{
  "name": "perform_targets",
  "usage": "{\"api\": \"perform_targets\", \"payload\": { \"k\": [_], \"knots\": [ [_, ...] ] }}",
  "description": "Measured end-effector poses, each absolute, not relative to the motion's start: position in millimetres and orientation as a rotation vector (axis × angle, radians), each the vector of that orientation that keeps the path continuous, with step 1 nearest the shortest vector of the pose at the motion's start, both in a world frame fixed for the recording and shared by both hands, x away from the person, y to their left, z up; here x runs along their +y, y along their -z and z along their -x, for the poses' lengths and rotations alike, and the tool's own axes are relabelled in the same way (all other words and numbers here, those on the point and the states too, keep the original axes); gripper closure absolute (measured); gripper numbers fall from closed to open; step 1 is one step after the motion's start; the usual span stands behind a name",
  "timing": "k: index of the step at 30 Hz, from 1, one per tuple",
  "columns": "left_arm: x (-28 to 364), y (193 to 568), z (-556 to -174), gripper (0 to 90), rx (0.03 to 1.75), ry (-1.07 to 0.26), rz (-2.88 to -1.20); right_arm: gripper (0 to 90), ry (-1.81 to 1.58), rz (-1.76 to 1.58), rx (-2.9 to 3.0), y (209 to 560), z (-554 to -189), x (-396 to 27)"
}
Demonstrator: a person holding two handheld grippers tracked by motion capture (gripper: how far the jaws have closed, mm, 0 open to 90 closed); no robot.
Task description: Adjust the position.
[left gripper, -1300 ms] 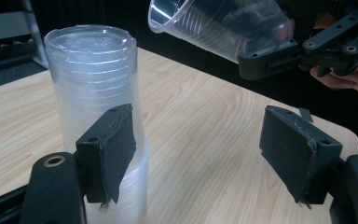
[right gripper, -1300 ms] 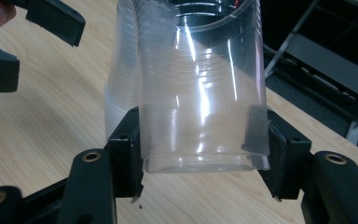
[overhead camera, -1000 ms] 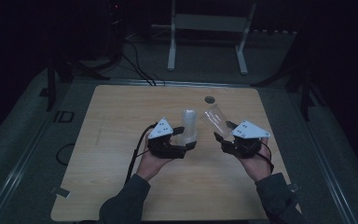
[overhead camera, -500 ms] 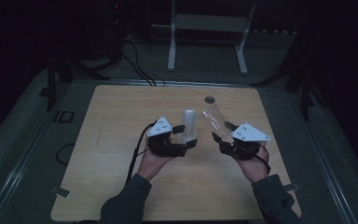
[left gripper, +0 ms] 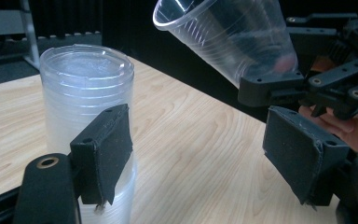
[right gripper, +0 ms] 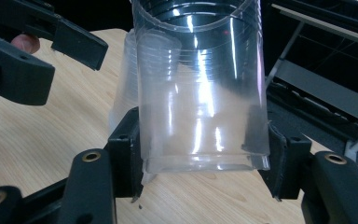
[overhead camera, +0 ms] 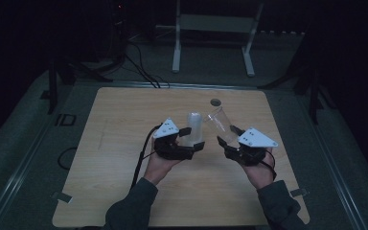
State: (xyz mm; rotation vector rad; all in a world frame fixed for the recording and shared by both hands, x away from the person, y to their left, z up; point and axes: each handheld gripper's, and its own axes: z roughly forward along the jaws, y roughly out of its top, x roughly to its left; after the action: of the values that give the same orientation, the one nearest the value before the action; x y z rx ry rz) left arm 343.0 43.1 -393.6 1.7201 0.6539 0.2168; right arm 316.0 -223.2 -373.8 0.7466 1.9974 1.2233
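the room is dark, with most of the light falling on the table (overhead camera: 124, 124), a pale wood-grain top with rounded corners. a small dark round mark (overhead camera: 215, 102) sits near its far edge. the table rests on a grey floor (overhead camera: 24, 143) that looks like carpet, with a raised metal rail (overhead camera: 19, 179) running along the left side. beyond the far edge stands a white metal frame (overhead camera: 211, 28) on two legs with flat feet. black cables (overhead camera: 139, 67) trail across the floor from the dark left background toward the table. a dark stand's legs (overhead camera: 311, 86) show at the right. the back wall is lost in shadow.
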Motion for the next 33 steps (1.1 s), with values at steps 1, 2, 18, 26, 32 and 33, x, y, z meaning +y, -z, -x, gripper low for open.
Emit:
{"api": "perform_targets", "payload": {
  "k": [1, 2, 18, 26, 32, 33],
  "knots": [
    [43.3, 393.4, -343.5, 23.2, 0.655, -0.213, -1.718, 41.3, -1.224, -0.746, 1.996, 374.0, -315.9, -223.0],
    [42.9, 393.2, -344.0, 23.2, 0.659, -0.205, -1.711, 41.3, -1.225, -0.743, 1.995, 374.1, -315.8, -222.9],
    [37.5, 390.2, -349.4, 23.2, 0.664, -0.097, -1.655, 41.4, -1.265, -0.743, 1.967, 375.9, -312.2, -220.2],
    [32.6, 385.1, -348.7, 22.1, 0.645, -0.075, -1.642, 41.4, -1.276, -0.73, 1.955, 376.0, -308.6, -219.1],
    [29.0, 383.4, -348.9, 20.2, 0.641, -0.051, -1.633, 41.4, -1.275, -0.717, 1.945, 376.8, -304.9, -216.5],
    [28.4, 383.3, -348.9, 20.0, 0.64, -0.049, -1.634, 41.4, -1.278, -0.711, 1.945, 377.0, -304.8, -216.1]
  ]
}}
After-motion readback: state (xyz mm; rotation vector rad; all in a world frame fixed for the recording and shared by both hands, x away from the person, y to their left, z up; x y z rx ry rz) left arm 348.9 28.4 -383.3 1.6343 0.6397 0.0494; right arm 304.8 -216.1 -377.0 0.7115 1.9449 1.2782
